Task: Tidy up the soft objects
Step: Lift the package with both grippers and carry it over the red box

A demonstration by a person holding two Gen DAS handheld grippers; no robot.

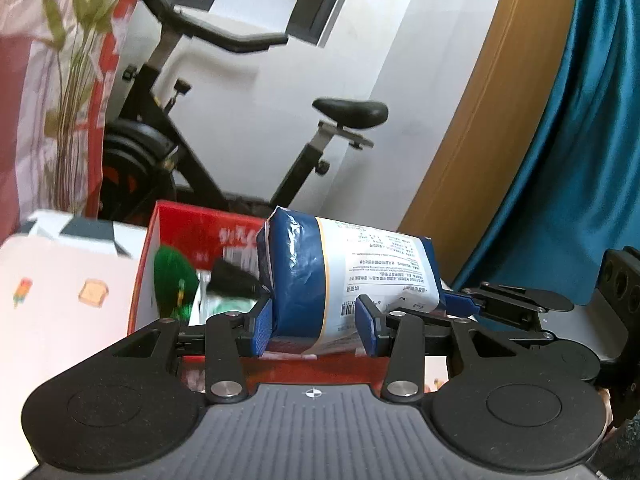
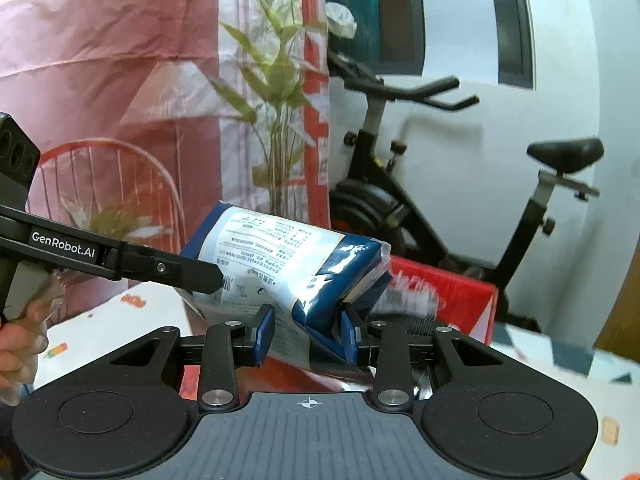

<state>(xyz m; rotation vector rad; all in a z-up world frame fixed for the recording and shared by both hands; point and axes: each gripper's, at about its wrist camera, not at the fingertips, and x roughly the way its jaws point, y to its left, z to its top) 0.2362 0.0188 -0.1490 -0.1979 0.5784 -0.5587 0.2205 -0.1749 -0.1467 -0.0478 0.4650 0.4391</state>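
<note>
A soft blue and white plastic pack (image 1: 340, 272) hangs in the air above a red box (image 1: 208, 232), held from two sides. My left gripper (image 1: 316, 330) is shut on its blue end, pads pressed into the wrap. The right gripper (image 1: 460, 304) reaches in from the right and clamps the other end. In the right wrist view, my right gripper (image 2: 306, 338) is shut on the crumpled blue end of the pack (image 2: 280, 256). The left gripper (image 2: 200, 276) comes in from the left, its finger against the pack's white side. A hand (image 2: 20, 344) grips its handle.
The red box (image 2: 448, 284) stands open on a white tablecloth (image 1: 60, 320) and holds a green item (image 1: 174, 276) and a dark one. Behind it are an exercise bike (image 1: 312, 152), a leafy plant (image 2: 276, 80) and a red wire chair (image 2: 112, 160). A blue curtain (image 1: 580, 160) hangs at right.
</note>
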